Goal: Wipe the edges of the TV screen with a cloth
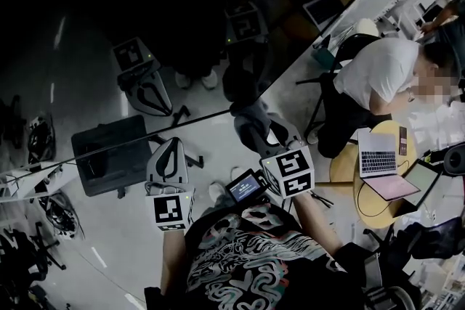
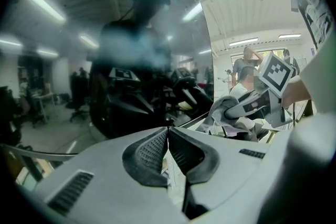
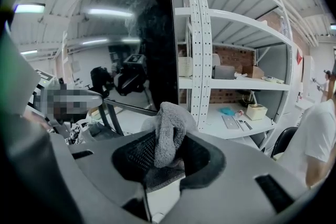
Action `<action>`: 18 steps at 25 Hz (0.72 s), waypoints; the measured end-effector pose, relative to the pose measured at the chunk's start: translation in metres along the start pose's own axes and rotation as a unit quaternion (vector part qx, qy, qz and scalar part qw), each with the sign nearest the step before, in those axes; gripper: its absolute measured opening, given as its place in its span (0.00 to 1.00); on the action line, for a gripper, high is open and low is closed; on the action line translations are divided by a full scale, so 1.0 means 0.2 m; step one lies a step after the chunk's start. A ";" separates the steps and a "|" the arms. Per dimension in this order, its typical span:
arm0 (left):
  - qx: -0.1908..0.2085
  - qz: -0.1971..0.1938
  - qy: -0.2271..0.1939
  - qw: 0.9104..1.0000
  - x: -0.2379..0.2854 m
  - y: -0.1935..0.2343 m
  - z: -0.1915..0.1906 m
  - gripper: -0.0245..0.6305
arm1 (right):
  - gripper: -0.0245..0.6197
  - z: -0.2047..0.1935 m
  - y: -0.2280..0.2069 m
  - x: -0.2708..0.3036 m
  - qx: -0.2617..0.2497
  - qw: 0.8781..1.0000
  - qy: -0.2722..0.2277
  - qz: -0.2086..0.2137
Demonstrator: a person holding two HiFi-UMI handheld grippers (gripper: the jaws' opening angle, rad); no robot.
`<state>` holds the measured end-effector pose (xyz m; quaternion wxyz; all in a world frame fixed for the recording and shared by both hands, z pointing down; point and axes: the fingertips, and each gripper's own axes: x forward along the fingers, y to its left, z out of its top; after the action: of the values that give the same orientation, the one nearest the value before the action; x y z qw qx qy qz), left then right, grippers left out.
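On the white metal shelf rack (image 3: 198, 34) we see a small cream box (image 3: 256, 111). Our right gripper (image 3: 165, 149) clamps a grey fleecy cloth (image 3: 169, 131), jaws parted only by its thickness, just beside the glossy black TV screen's (image 3: 157, 34) edge. Our left gripper (image 2: 168, 131) is pressed together, empty.

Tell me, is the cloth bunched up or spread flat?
Bunched up. The grey cloth sits as a folded wad clamped between the right gripper's jaws.

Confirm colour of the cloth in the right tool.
Plain grey cloth, no pattern; clearest in the right gripper view, clamped in the right tool.
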<state>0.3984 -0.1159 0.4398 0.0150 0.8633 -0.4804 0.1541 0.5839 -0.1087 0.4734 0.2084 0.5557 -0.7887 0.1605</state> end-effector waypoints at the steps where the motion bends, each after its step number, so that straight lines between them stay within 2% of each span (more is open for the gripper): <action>1: -0.001 0.003 0.001 1.000 0.00 0.01 0.00 0.07 | 0.25 0.01 -0.01 0.00 -0.001 1.000 -0.001 0.001; 18: -0.015 0.028 0.006 0.999 0.02 0.05 -0.03 0.07 | 0.25 0.06 -0.02 0.07 -0.013 1.000 -0.008 0.024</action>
<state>0.3901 -0.1230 0.4444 0.0270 0.8481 -0.5065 0.1527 0.5819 -0.1273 0.4708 0.2060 0.5351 -0.8053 0.1506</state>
